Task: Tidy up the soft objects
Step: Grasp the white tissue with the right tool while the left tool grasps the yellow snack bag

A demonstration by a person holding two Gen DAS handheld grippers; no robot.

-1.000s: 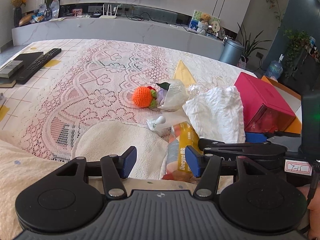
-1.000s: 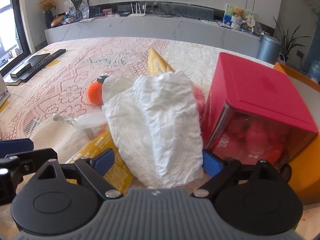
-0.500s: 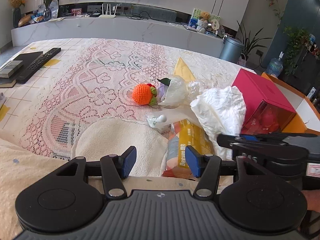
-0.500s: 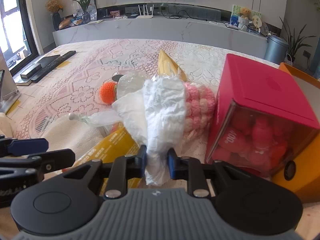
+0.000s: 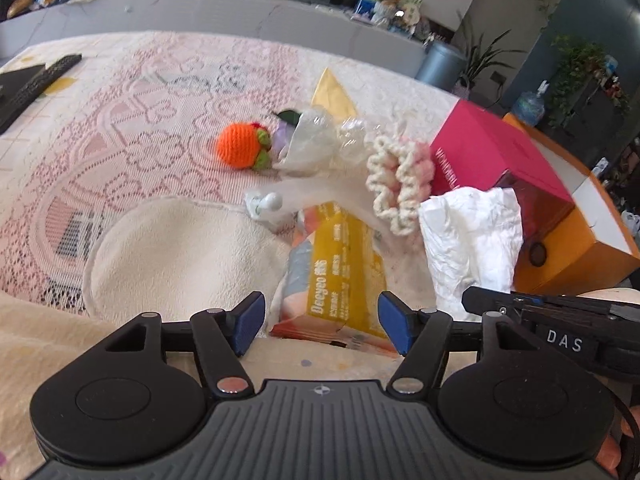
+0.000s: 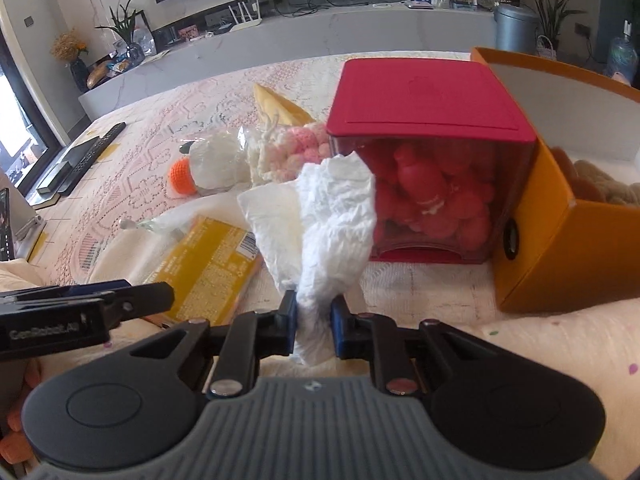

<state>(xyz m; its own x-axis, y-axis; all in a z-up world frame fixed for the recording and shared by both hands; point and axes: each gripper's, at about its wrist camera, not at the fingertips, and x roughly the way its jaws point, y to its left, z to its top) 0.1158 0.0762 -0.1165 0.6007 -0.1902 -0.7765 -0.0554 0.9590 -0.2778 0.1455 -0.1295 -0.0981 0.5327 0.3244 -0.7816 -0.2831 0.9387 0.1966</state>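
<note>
Since a second ago the right gripper (image 6: 313,322) has gone from wide open around the white crumpled tissue (image 6: 332,224) to clamped on its lower end; the tissue now hangs bunched up off the table, just in front of the red box (image 6: 428,120). With the tissue pulled aside, the pink-and-cream crochet piece (image 5: 400,184) that it covered shows in the left wrist view, lying between the clear plastic bag (image 5: 316,148) and the red box. Left gripper (image 5: 320,322) jaws are opening, wider than before, with the near end of the yellow tissue pack (image 5: 340,276) in the gap and the pads not touching it. The view has dropped closer over that pack. Orange crochet ball (image 5: 238,150) unchanged on the lace tablecloth (image 5: 132,132), beside the plastic bag. Cream towel (image 5: 180,256) unchanged left of the pack.

Writing: yellow pack reads "Deeyeo" plus small characters too blurred to read. Right gripper body carries a label "DAS" (image 5: 564,342) in the left view. Left gripper body reads "GenRobot.AI" (image 6: 46,334) in the right view, blurred. Red box side has white lettering, unreadable. Orange box (image 6: 560,256) stands open just right of the red box, a brown plush thing (image 6: 600,184) inside.
</note>
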